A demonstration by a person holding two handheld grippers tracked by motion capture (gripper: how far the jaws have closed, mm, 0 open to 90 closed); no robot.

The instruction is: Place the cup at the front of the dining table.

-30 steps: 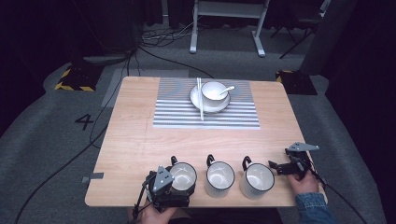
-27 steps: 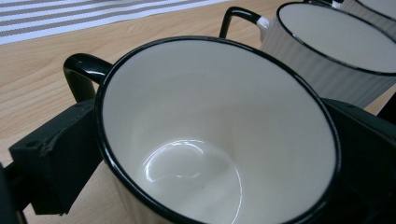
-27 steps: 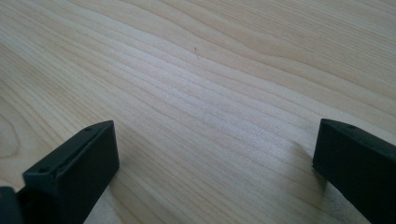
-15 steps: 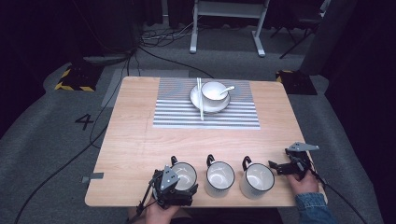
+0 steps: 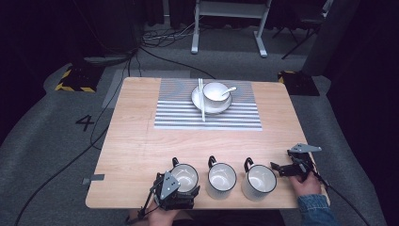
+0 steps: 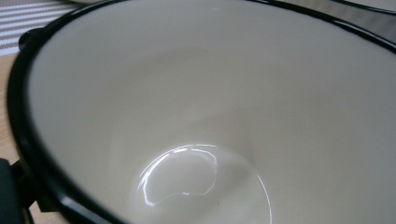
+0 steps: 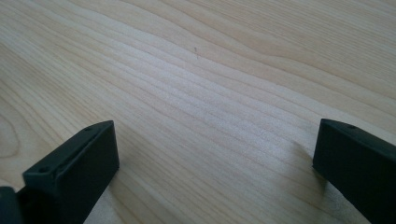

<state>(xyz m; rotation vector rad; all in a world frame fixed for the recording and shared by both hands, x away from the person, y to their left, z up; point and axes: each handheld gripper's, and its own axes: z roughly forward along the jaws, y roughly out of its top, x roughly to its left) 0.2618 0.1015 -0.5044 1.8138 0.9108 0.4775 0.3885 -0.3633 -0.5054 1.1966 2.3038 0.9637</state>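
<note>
Three white mugs with black rims and handles stand in a row along the table's front edge: left mug (image 5: 186, 176), middle mug (image 5: 222, 178), right mug (image 5: 260, 181). My left gripper (image 5: 182, 190) is pressed up against the near side of the left mug. That mug's white inside (image 6: 210, 116) looms in the left gripper view, with a sliver of one black jaw outside its rim at the bottom left. My right gripper (image 5: 278, 168) rests low on the wood just right of the right mug. It (image 7: 210, 163) is open, with bare wood between its jaws.
At the back of the wooden table (image 5: 136, 141) lies a striped mat (image 5: 179, 115). On it are a plate (image 5: 200, 101), a white bowl (image 5: 216, 92) with a spoon (image 5: 229, 89), and chopsticks (image 5: 202, 101). Cables and stands cover the dark floor beyond.
My left gripper has shifted a little to the right, closer under the left mug. The mugs and the right gripper have stayed put.
</note>
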